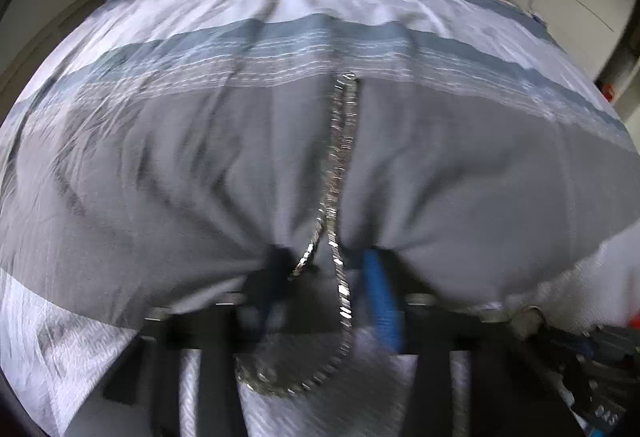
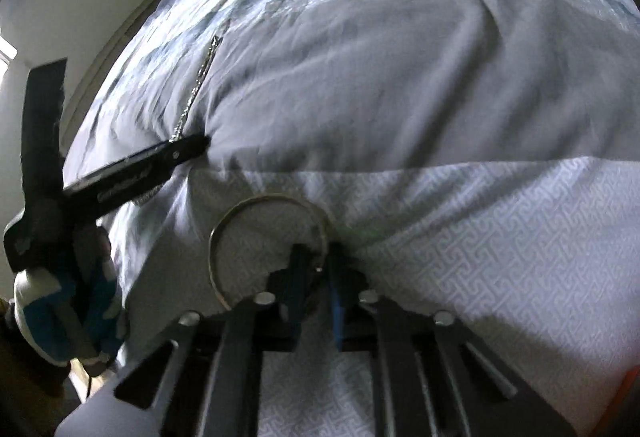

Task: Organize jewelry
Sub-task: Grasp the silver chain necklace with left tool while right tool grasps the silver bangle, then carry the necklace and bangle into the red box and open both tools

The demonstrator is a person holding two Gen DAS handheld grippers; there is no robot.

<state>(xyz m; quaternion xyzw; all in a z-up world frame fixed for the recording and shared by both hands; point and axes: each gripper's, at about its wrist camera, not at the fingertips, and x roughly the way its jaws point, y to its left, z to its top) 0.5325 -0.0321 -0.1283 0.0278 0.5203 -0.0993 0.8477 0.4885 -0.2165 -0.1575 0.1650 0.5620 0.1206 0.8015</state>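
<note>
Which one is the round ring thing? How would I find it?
Look at the big bed with the striped grey, blue and white cover. Near its front edge, on the white patterned stripe, the right gripper pinches a thin bangle. It is one smooth, stiff hoop, unlike the long sparkly chain that the left gripper holds.

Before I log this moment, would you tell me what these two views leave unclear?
- Left wrist view: motion blur smears the chain, and whether the left gripper grips it or it merely lies between the fingers is unclear.
- Left wrist view: the chain's lower loop passes behind the gripper frame.
- Right wrist view: the bangle is partly hidden behind the right gripper; actual contact is unreadable.
- Right wrist view: the chain looks thin and blurred.
</note>
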